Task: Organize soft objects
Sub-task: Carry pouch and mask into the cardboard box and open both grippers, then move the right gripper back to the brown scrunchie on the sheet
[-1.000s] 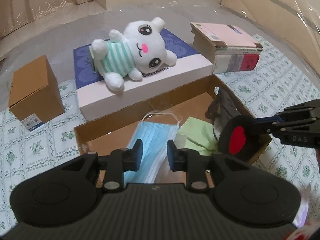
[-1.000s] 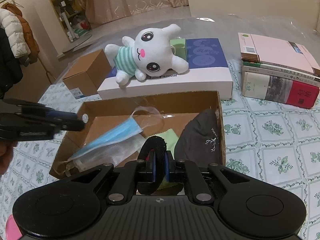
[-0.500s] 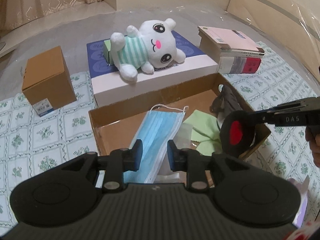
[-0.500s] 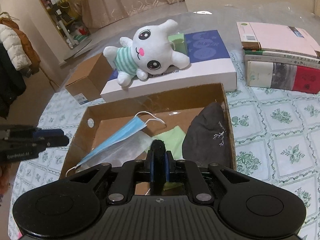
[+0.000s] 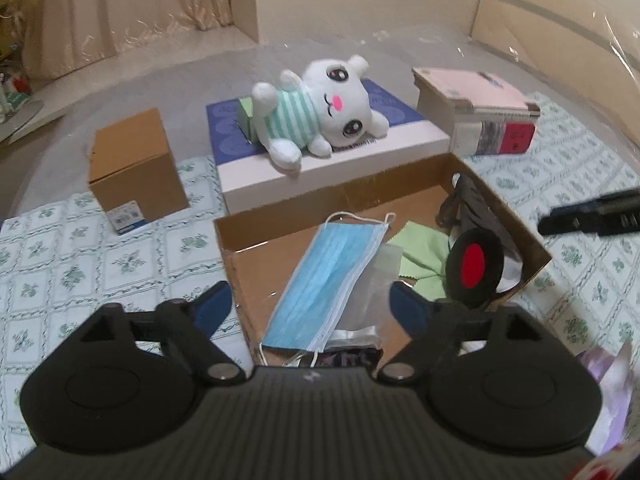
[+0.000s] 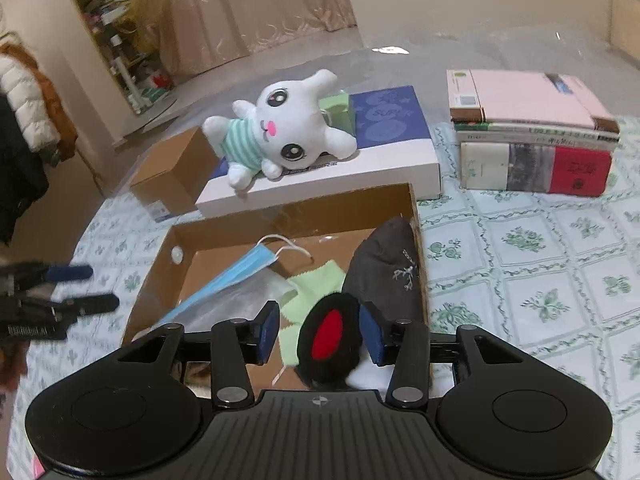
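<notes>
An open cardboard box (image 5: 328,192) (image 6: 280,208) holds a blue face mask (image 5: 332,272) (image 6: 236,276), a green cloth (image 5: 424,252) (image 6: 316,284), a dark cap (image 6: 388,264) (image 5: 476,208) and a black round pad with a red centre (image 5: 472,266) (image 6: 328,334). My right gripper (image 6: 318,334) is open, with the pad loose between its fingers at the box's near right corner. My left gripper (image 5: 310,306) is open and empty over the box's near edge. A white plush bunny (image 5: 316,114) (image 6: 280,132) lies on a flat white and blue box (image 5: 332,160) behind.
A small brown carton (image 5: 134,168) (image 6: 172,172) stands at the left. A stack of books (image 5: 476,116) (image 6: 532,136) stands at the right. A floral cloth (image 6: 540,280) covers the table. A clear plastic bag (image 6: 248,300) lies under the mask.
Both grippers have opened. The right one has let go of the black and red pad, which now rests in the box. Both grippers have drawn back a little.
</notes>
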A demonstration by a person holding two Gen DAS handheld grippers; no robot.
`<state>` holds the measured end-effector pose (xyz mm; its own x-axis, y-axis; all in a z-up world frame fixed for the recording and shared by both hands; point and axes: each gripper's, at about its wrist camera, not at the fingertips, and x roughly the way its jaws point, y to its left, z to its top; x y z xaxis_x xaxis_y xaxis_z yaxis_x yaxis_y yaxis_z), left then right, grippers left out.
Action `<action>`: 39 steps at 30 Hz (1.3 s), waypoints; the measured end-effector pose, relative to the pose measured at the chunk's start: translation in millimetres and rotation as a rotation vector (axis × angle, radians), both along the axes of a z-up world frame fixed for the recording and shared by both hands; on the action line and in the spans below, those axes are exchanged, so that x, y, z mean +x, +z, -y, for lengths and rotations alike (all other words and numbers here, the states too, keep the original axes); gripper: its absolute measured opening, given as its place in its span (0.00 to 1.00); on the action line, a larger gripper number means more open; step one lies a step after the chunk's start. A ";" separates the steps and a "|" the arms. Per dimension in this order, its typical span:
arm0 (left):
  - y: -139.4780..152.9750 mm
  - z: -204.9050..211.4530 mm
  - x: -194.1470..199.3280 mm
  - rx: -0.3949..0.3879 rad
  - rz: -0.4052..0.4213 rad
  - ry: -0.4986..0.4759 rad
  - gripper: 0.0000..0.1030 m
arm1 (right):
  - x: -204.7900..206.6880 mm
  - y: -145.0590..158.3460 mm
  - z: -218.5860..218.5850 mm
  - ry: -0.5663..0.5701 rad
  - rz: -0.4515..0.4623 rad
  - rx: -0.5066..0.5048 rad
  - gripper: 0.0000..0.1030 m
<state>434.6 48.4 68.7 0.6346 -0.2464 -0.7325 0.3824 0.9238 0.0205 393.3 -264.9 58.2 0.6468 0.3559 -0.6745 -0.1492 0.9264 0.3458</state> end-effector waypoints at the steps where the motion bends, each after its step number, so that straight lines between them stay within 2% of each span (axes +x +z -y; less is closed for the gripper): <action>1: 4.1 -1.6 -6.1 -0.003 0.011 0.006 0.88 | -7.3 2.6 -0.8 0.011 0.007 -0.012 0.50; 4: 18.4 -4.8 -24.9 -0.003 0.043 0.018 0.95 | -30.3 8.4 -3.0 0.030 0.017 -0.045 0.55; 7: 34.2 -12.8 -46.0 -0.052 0.063 0.039 1.00 | -52.4 12.2 -4.6 0.055 0.020 -0.075 0.58; 12: 61.3 -28.8 -93.4 -0.149 0.123 0.067 1.00 | -91.3 13.5 0.9 0.062 0.019 -0.131 0.60; 18: 78.5 -40.6 -150.2 -0.191 0.187 0.099 1.00 | -132.9 16.0 12.2 0.043 0.006 -0.125 0.60; 21: 79.7 -44.2 -176.2 -0.210 0.190 0.111 0.99 | -148.6 20.8 13.1 0.042 0.010 -0.128 0.60; 26: 75.6 -38.0 -218.9 -0.208 0.247 0.149 0.99 | -173.1 29.7 11.0 0.044 0.025 -0.122 0.60; 31: 63.4 -14.2 -251.7 -0.136 0.269 0.070 0.95 | -188.2 34.5 11.9 0.041 0.029 -0.134 0.60; 35: 50.8 3.4 -265.8 -0.123 0.248 0.004 0.92 | -196.3 35.6 15.0 0.039 0.030 -0.140 0.60; 39: 43.9 15.3 -267.2 -0.124 0.225 -0.022 0.92 | -199.9 33.4 19.5 0.037 0.017 -0.155 0.60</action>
<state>167.4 33.1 112.6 0.7719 -0.3412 -0.5365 0.4009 0.9161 -0.0060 193.4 -284.4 91.6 0.6468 0.2720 -0.7125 -0.1888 0.9623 0.1959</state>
